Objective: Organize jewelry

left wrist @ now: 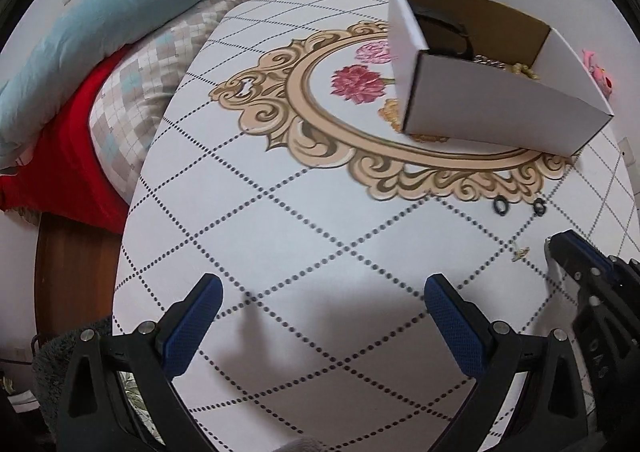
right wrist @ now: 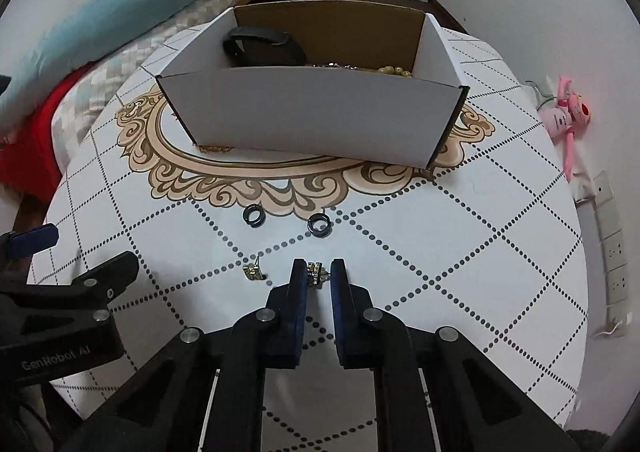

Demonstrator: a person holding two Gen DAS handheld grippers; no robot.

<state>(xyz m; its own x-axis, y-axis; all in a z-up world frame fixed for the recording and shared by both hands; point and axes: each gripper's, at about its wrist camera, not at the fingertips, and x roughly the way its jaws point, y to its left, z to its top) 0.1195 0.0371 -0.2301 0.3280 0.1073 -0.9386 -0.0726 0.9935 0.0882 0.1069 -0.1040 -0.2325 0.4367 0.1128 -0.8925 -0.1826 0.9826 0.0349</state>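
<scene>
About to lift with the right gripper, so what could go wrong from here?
1. The small gold earring sits only at the tips of the right gripper; it may slip or flick away on lifting.
2. The second earring lies close beside it and could get knocked.
3. The box has a tall front wall to clear.
</scene>
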